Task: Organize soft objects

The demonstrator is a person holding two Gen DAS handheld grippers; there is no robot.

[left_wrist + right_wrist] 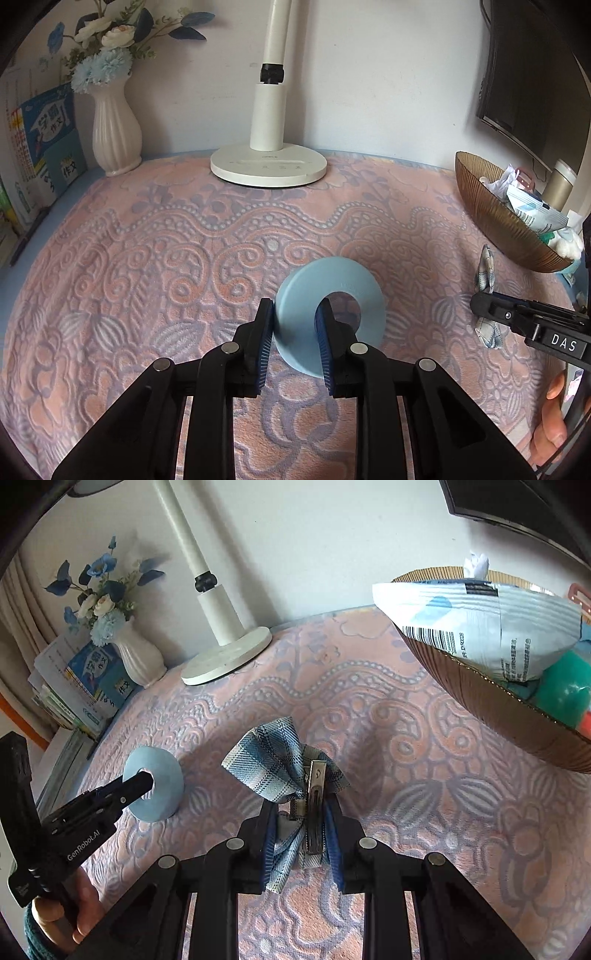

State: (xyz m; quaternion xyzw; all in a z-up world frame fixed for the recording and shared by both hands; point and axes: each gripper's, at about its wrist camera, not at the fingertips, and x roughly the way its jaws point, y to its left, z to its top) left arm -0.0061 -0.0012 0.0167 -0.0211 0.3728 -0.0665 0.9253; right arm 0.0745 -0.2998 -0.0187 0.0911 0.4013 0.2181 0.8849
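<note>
A light blue foam ring (330,314) stands on edge on the pink patterned cloth (155,258) covering the surface. The left tool (295,332) is closed on its rim, one finger pressed against the outer edge and the other reaching through the centre hole.

To its right, the right tool (301,834) is clamped on a blue plaid fabric bow (273,771) with a metal clip (316,805) on its back; the bow's upper wing fans out past the fingertips and its lower end hangs between them.

Beyond the bow, a brown ribbed bowl (491,701) sits at the surface's right side, holding a white printed packet (476,627) and a green ball (565,694).

A white lamp base (269,168) stands at the back near the wall, with a white vase (116,133) of blue and white flowers and some books (48,147) at the back left.
</note>
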